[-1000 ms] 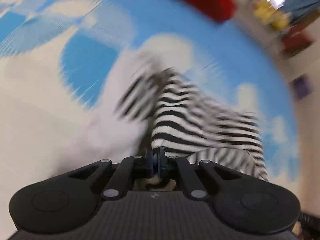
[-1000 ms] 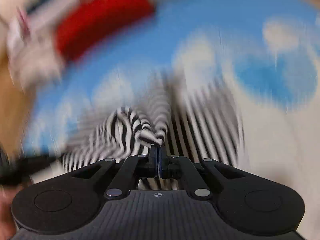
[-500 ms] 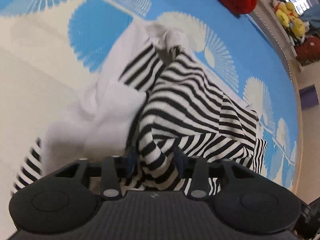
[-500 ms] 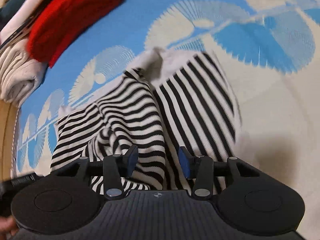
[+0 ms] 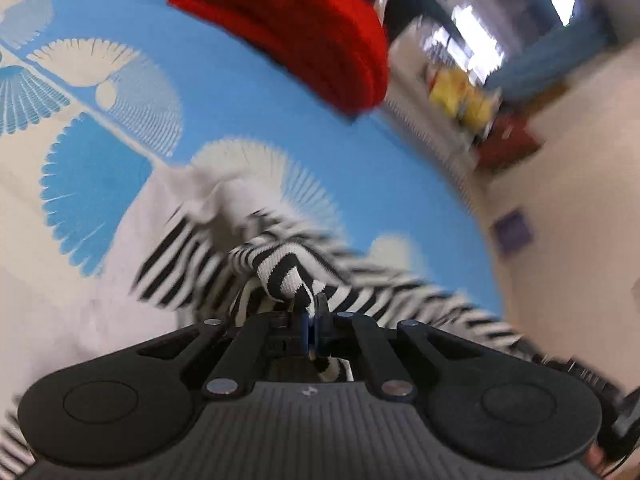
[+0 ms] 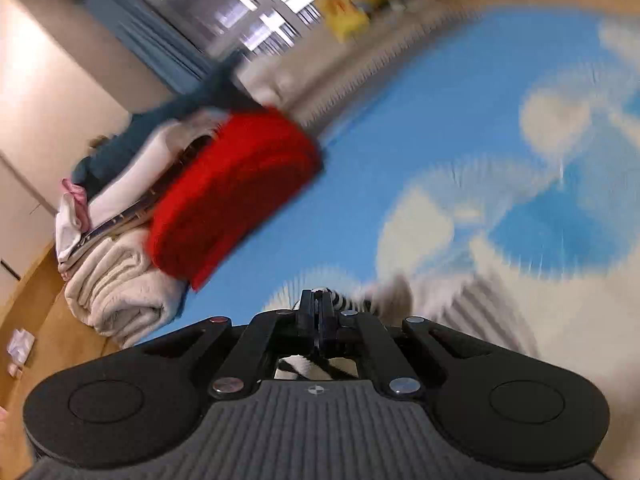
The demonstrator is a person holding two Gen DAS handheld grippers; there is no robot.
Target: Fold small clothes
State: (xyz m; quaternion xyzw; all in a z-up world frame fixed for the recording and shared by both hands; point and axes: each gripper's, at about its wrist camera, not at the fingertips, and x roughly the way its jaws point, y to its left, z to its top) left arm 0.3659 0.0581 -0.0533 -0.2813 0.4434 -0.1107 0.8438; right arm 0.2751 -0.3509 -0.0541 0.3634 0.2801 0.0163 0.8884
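Lower centre of the left wrist view: left gripper (image 5: 311,317) clenched on a fold of the black-and-white striped garment (image 5: 280,272), cloth pinched between the blue pads and bunched just above them. Beyond, more of that garment spread across the middle of the frame, white inner side to the left, stripes trailing blurred toward the right edge, all lying on the blue-and-cream patterned mat (image 5: 224,80). Farther up, at top centre, a folded red garment (image 5: 296,28) resting on the mat.

Lower centre of the right wrist view: right gripper (image 6: 318,312) pressed closed on a small striped bit of the same garment (image 6: 340,300), with more stripes visible under the fingers and blurred to the right. Past it, the mat (image 6: 360,200) sweeping up to the upper right. At left of the frame, the red garment (image 6: 232,188) leaning against a stack of folded clothes (image 6: 120,280), cream pieces below, dark teal at the far end.
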